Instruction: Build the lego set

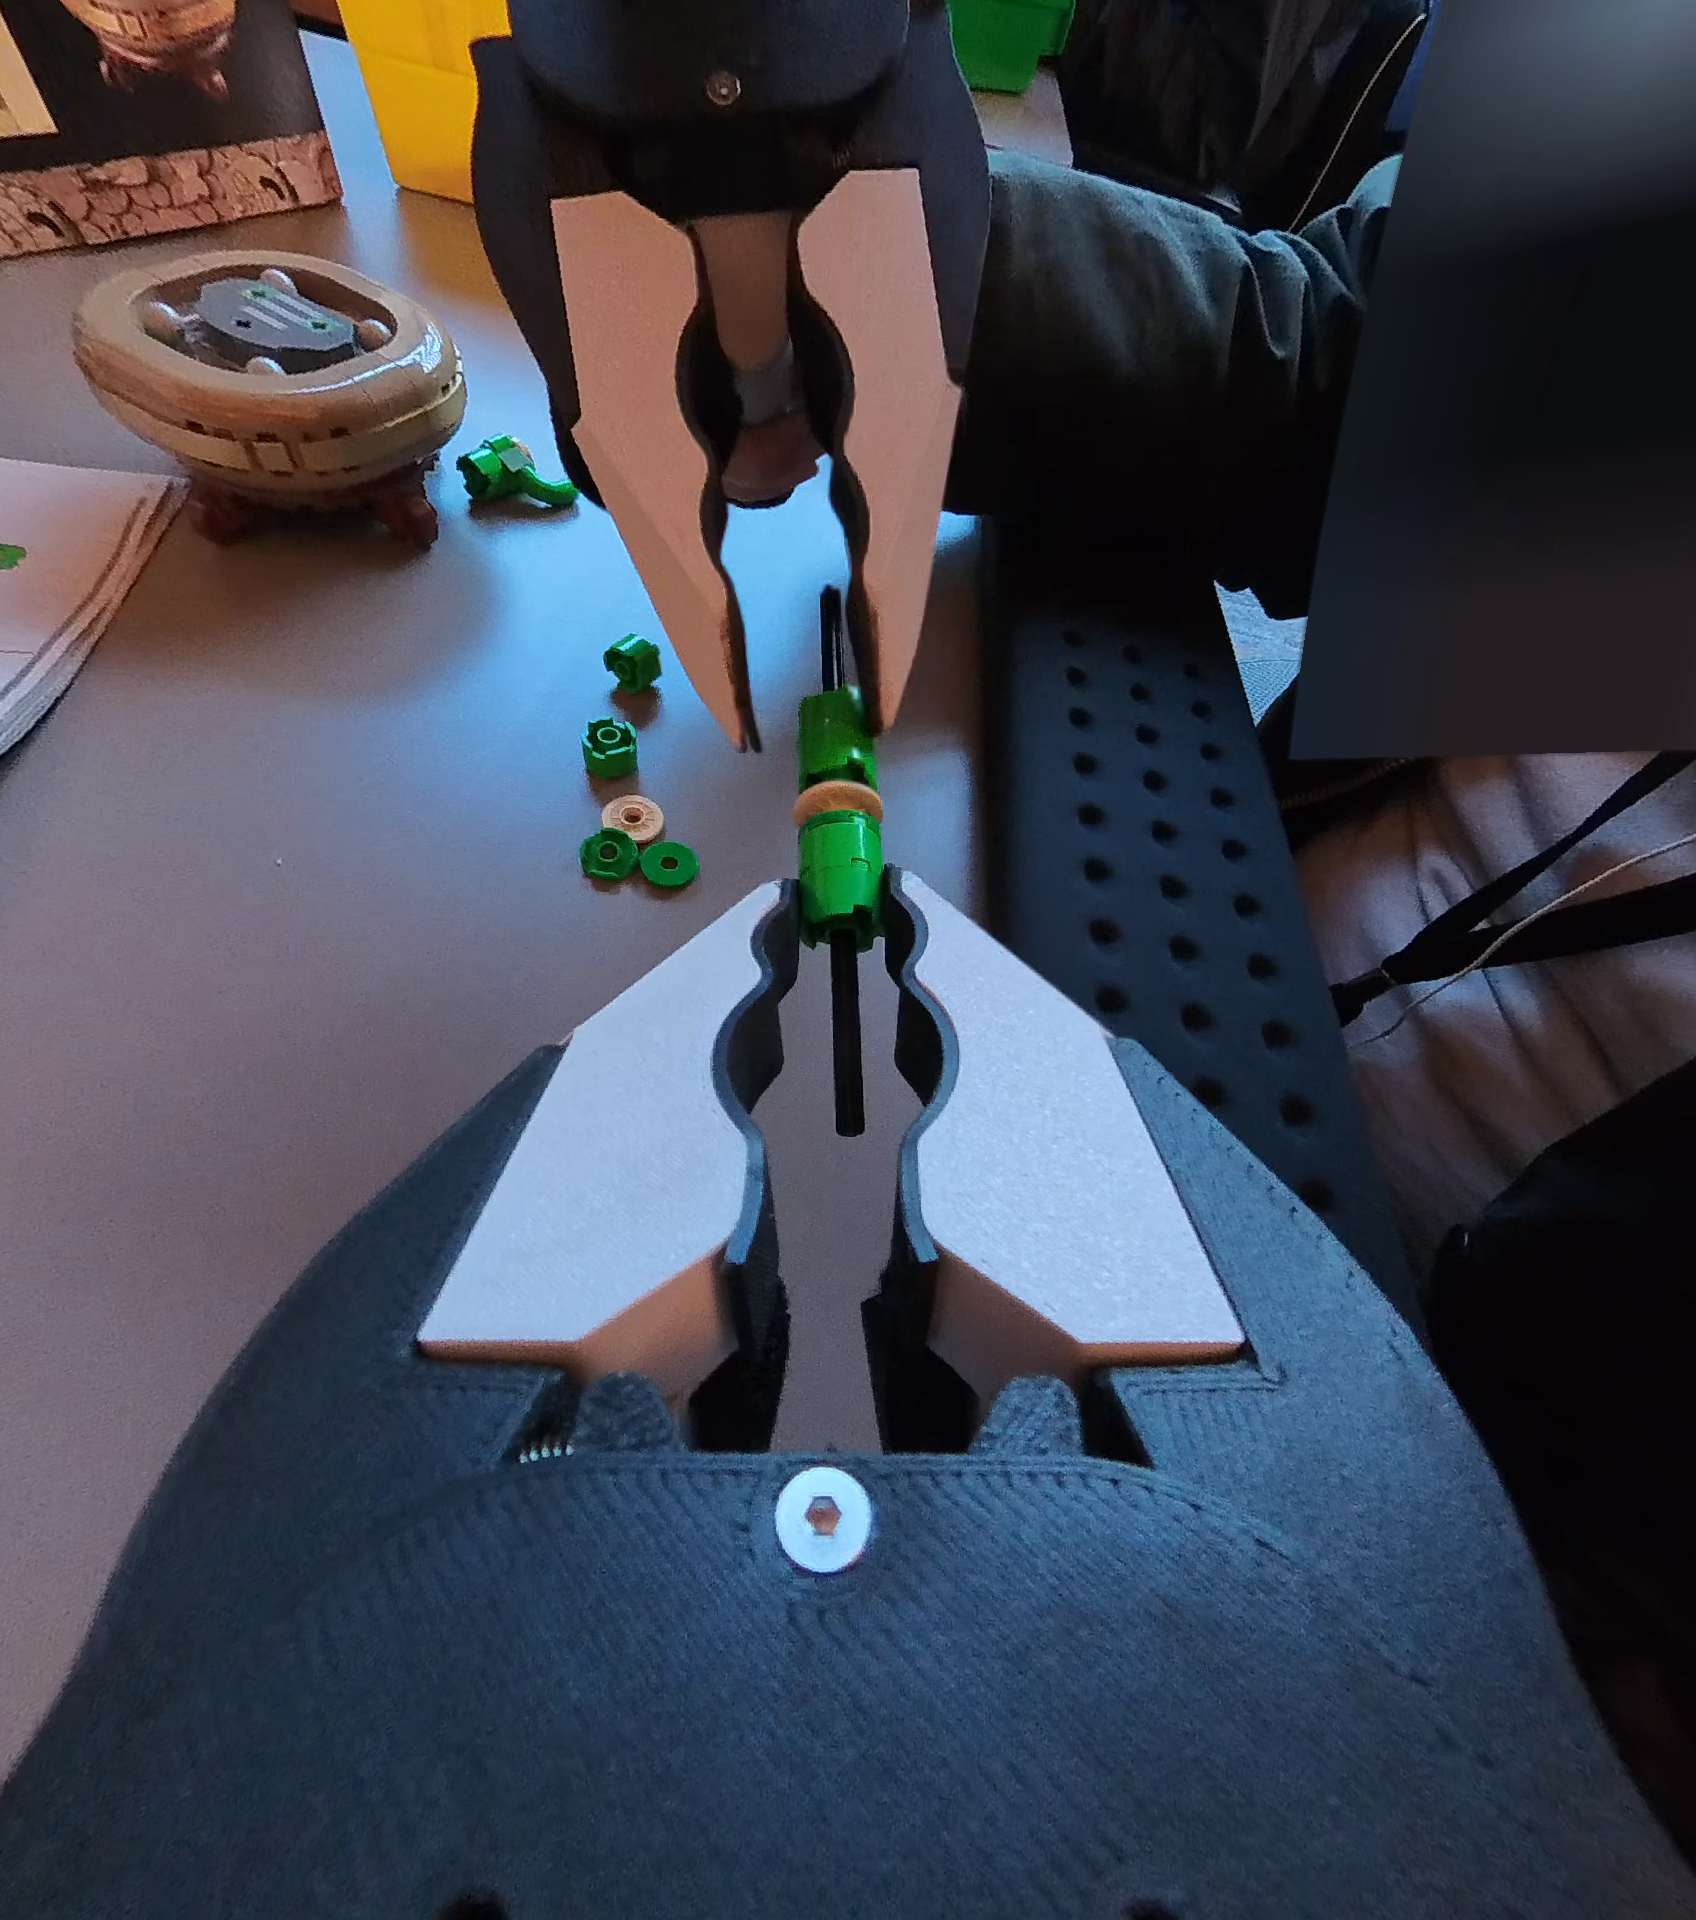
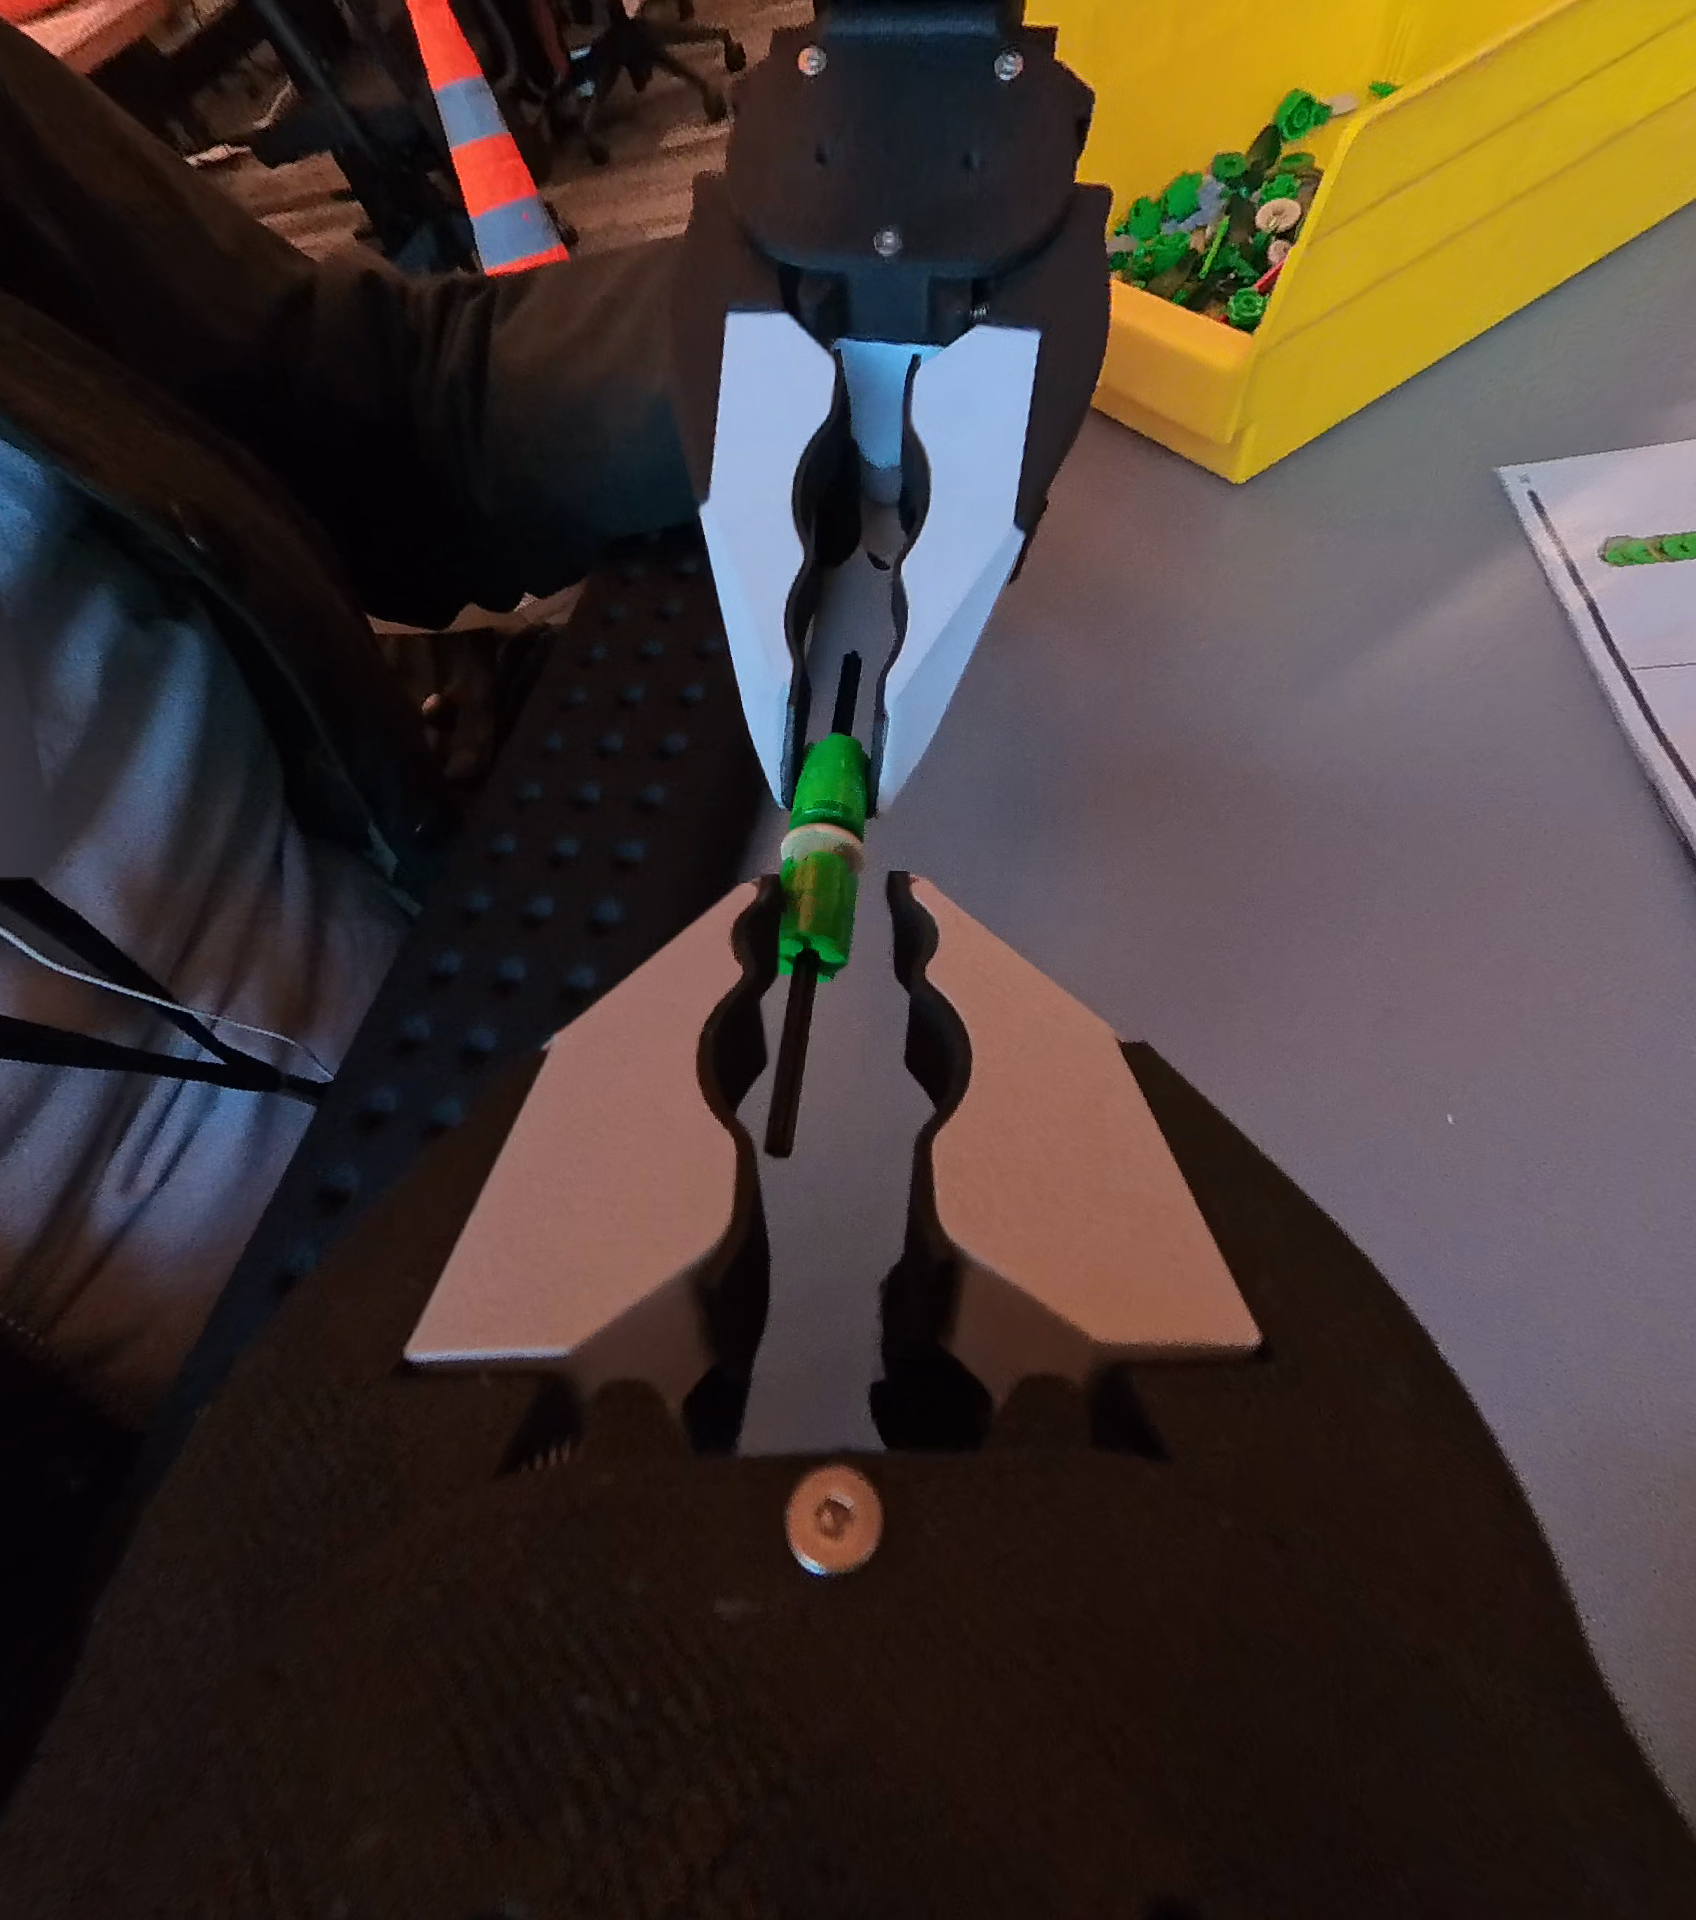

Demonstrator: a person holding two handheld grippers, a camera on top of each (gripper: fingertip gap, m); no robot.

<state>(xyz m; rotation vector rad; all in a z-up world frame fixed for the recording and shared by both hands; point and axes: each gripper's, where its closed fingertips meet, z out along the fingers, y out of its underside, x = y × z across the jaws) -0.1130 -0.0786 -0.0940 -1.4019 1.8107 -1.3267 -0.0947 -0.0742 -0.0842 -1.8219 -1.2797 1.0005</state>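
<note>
L gripper (image 1: 836, 906) is clamped on the near green end of the green-and-tan stack on a black axle (image 1: 836, 821), held above the table (image 1: 304, 1039). R gripper (image 2: 823, 894), opposite at 12 o'clock, looks parted around the far end, w/ maybe one finger touching. Loose green round pcs (image 1: 615, 790) lie at 10 o'clock.
</note>
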